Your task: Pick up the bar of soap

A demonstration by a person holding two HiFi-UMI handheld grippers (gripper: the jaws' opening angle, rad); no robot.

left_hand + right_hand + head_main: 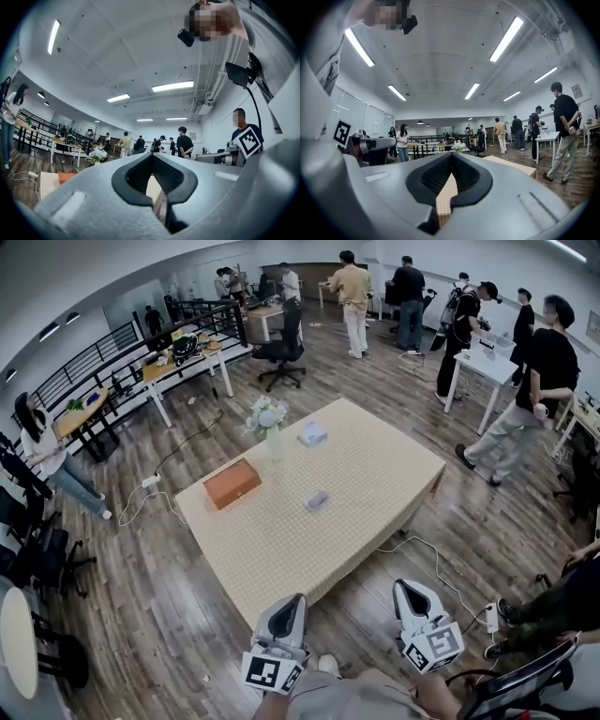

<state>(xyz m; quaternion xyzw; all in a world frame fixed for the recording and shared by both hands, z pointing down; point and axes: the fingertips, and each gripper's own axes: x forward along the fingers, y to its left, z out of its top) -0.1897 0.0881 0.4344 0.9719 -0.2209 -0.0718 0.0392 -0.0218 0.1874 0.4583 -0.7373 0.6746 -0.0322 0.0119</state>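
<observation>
Soap (318,500), as best I can tell, is the small pale bar lying flat near the middle of the table (375,484), on the checked cloth. It's too small to make out more. Nothing touches it. The box (232,482), orange-brown, sits to its left in head view, near but apart. Beyond the soap, toward the far edge, stands a vase (267,418) w/ pale flowers. Just right of the vase is a pale blue-ish item (312,434); can't tell what it is.

Both my grippers are well short of the soap, off the table's near edge and over wood floor. L gripper (298,601) is by the near corner. Its jaws are together at the tips w/ nothing between them; its own view shows only a strip of table and floor thru the gap behind the tips. R gripper (401,587) is further right and clear of the table edge. Its jaws are also together and empty, w/ checked cloth showing thru the slot. Both point roughly level toward the table.

Marker cubes ride at the back of each gripper, L (272,673) and R (433,647).

Around the table: a cable (178,451) across the floor at left, desks along the railing, and several people standing at the far end and right side of the room.
</observation>
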